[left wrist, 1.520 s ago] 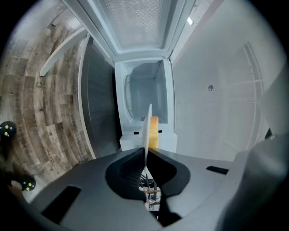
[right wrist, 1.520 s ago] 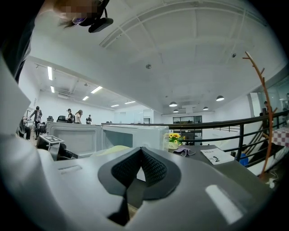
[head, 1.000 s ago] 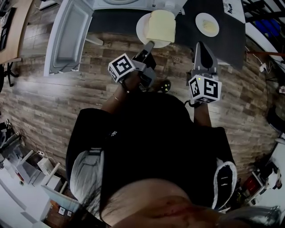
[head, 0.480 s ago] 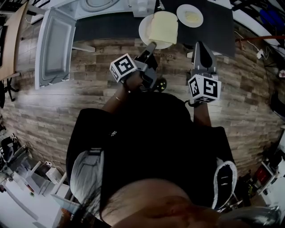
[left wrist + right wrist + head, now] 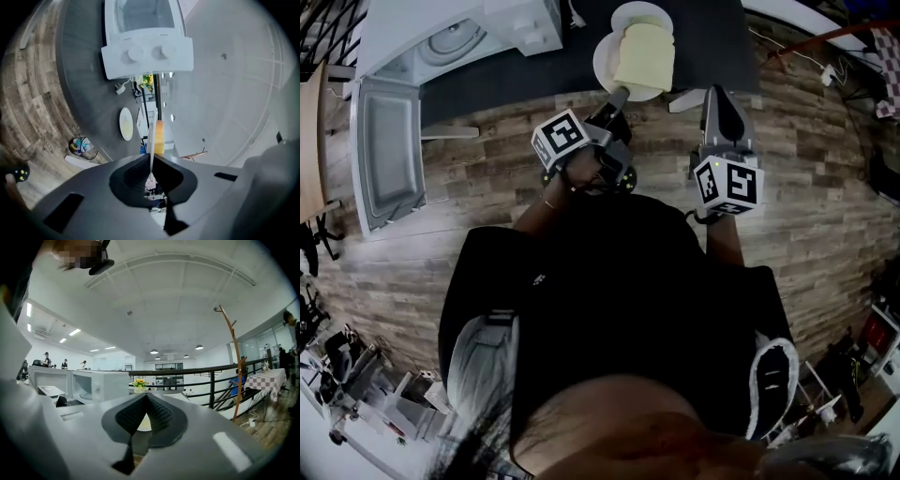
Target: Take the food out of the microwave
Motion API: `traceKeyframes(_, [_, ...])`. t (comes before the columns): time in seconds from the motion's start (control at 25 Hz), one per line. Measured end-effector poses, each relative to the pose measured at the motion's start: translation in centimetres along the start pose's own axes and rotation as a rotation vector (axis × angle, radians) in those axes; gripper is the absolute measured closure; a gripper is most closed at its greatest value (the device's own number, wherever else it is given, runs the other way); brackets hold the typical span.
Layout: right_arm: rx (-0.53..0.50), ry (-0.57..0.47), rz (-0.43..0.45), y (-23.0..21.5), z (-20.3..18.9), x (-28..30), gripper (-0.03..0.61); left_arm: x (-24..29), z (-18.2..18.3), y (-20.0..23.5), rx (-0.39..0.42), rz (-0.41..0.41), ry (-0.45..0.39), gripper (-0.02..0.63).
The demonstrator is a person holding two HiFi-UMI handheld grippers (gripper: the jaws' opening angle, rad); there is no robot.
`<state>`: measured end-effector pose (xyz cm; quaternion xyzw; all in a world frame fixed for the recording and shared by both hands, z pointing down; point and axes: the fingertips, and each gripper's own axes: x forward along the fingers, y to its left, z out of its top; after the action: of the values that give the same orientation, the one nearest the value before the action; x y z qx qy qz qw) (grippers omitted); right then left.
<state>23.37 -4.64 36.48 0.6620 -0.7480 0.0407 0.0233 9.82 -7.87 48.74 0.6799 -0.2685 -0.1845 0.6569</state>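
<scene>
In the head view my left gripper [image 5: 617,94] is shut on the near rim of a white plate [image 5: 604,62] that carries a pale slice of bread [image 5: 644,56]. The plate hangs over the front edge of the dark table [image 5: 712,37]. In the left gripper view the plate's rim [image 5: 151,136] runs edge-on between the closed jaws, with the bread [image 5: 159,136] beside it. The white microwave [image 5: 459,37] stands at the upper left with its door [image 5: 384,155] swung open. My right gripper [image 5: 717,101] is to the right of the plate, shut and holding nothing.
A second white plate [image 5: 642,13] lies on the table just beyond the held one and also shows in the left gripper view [image 5: 125,124]. In the right gripper view a microwave [image 5: 93,385] stands at the left, with a black railing [image 5: 211,380] and a wooden stand [image 5: 236,376] behind.
Both grippers and the held plate have swung to the right, away from the microwave, which has slid to the left of the head view. The second plate now lies directly beyond the held one.
</scene>
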Motion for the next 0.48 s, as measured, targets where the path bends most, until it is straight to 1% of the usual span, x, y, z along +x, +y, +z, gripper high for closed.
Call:
traceKeyframes(0.2, [0.010, -0.011, -0.052, -3.7, 0.1, -1.3, 0.577, 3.8, -2.1, -0.3, 0.012, 0.000, 0.051, 0.595])
traceKeyframes(0.48, [0.017, -0.005, -0.120, -8.4, 0.0, -3.5, 0.577, 8.6, -4.8, -0.7, -0.001, -0.002, 0.100, 0.595])
